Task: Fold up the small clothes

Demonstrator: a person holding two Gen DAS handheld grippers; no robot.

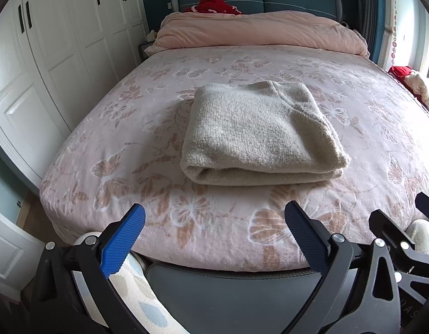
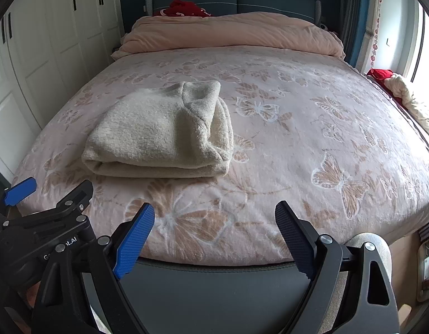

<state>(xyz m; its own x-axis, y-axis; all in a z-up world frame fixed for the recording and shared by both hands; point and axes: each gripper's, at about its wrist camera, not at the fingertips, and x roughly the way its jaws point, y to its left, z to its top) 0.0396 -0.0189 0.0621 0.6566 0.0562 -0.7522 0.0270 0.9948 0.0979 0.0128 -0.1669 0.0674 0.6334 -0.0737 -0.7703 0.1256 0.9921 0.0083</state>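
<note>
I judge the fold finished, so I would keep both tools back and not snag the knit. My left hand-held gripper (image 1: 214,232) and right hand-held gripper (image 2: 214,231) hang wide open, empty, at the foot of the bed (image 1: 353,105). The beige sweater (image 1: 259,133) lies mid-bed, a thick, neat, fuzzy rectangle.

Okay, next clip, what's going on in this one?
A person is folding clothes on a bed with a handheld gripper in each hand. A beige sweater lies folded into a neat bundle on the butterfly-print blanket. Neither gripper touches it: the left gripper and right gripper both hang open near the foot of the bed, holding nothing. A pink duvet is bunched at the headboard end.
</note>
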